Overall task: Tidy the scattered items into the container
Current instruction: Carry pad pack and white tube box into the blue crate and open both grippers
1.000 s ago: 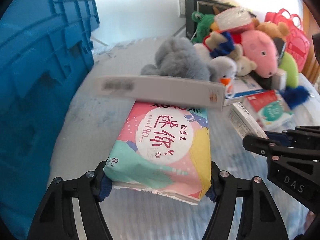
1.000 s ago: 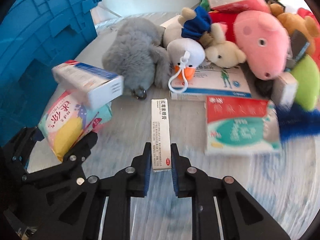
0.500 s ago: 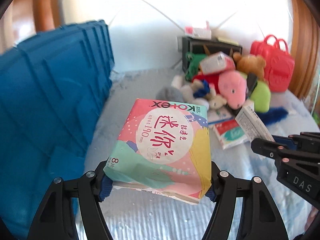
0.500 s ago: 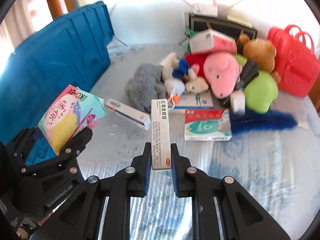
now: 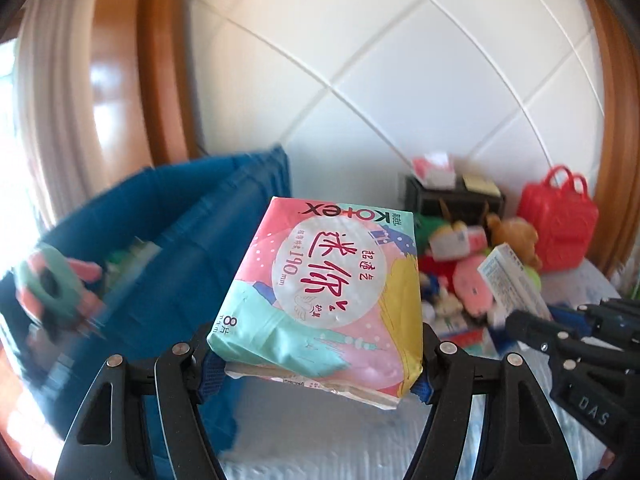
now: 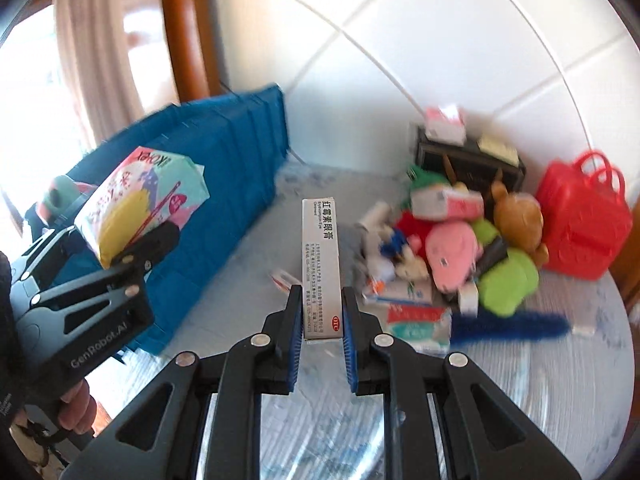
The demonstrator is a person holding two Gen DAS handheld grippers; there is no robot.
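Blue crate (image 5: pixel 224 240) contents visible from left wrist only

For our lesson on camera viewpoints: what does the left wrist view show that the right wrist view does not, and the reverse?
Only the left wrist view: the Kotex pack's front, clamped in the left tongs.
Only the right wrist view: the ointment box's printed face, clamped in the right tongs, and the blue brush.
Both: the blue crate, red bag, plush toy pile.

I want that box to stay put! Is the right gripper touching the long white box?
Touching: in the right wrist view, the right gripper pinches the white box on both sides.
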